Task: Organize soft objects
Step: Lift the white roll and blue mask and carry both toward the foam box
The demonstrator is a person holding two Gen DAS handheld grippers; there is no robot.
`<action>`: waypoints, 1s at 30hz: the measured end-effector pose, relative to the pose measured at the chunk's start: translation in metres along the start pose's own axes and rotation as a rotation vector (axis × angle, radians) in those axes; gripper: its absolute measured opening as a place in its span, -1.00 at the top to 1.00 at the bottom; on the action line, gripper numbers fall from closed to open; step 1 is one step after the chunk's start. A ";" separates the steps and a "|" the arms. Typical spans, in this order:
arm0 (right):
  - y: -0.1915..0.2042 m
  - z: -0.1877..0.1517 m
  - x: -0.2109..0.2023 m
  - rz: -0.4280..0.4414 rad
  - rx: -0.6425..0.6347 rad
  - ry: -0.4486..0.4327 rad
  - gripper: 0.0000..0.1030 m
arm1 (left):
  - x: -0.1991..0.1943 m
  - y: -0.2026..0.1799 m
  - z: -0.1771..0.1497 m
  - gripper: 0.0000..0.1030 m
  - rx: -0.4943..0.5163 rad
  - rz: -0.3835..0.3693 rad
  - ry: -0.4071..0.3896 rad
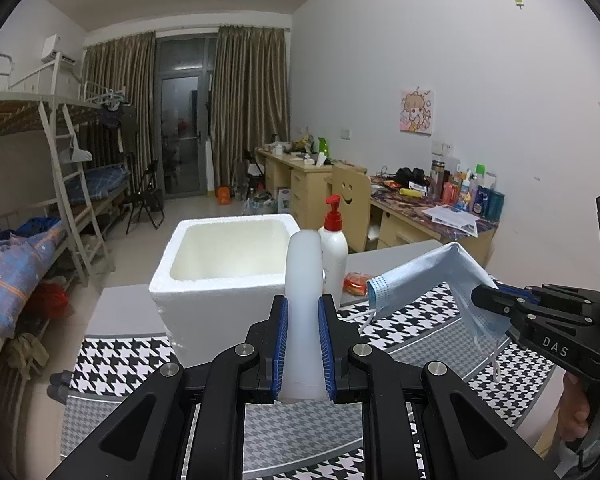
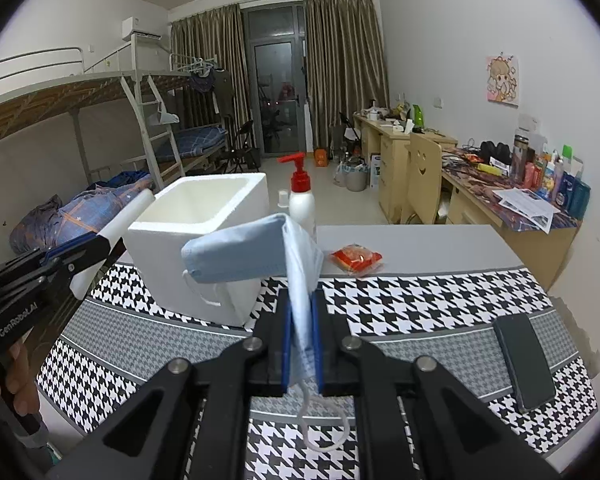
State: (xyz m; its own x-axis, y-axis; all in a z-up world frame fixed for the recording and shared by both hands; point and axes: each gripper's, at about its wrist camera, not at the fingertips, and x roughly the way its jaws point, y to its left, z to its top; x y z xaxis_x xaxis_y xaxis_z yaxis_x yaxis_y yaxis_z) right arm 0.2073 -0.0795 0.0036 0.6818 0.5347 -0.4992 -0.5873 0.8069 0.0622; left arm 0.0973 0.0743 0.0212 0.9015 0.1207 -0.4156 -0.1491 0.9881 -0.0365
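Pale-blue pleated fabric of a disposable face mask (image 2: 256, 248) hangs folded over the right claw (image 2: 302, 344), whose blue-padded fingers are clamped on its lower half; one white ear loop dangles below the claw, the other droops at the mask's free end. Pinching the mask near one side lets the rest drape forward, so it can probably be dropped straight into a container.

Ahead of the left claw (image 1: 303, 344) stands a translucent white soft plastic tube (image 1: 304, 280), gripped upright between the blue pads, its rounded top rising above them. Both items are held in the air above the black-and-white houndstooth mat (image 2: 420, 304) that covers the near part of the grey desk (image 2: 420, 244).

A white open-topped foam box (image 2: 204, 216) sits at the mat's far-left edge, looking empty as far as its interior shows, and seems the likely place for the soft things. Behind it on the desk stands a white pump bottle with a red dispenser (image 2: 301, 196), and a small orange-red wrapped packet (image 2: 356, 259) lies on the bare desk just past the mat's far edge. A dark phone (image 2: 524, 360) rests near the mat's right edge, well apart from the box.
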 end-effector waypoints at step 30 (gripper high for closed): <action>0.013 0.039 0.008 0.043 -0.014 -0.011 0.76 | 0.027 0.023 0.035 0.68 -0.003 0.055 -0.006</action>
State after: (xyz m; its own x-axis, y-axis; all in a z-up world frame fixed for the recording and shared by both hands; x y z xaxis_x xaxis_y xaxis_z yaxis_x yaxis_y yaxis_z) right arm 0.2223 -0.0548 0.0344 0.6604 0.5719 -0.4866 -0.6224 0.7794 0.0713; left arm 0.1321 0.1036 0.0412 0.8944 0.1759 -0.4113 -0.1999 0.9797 -0.0158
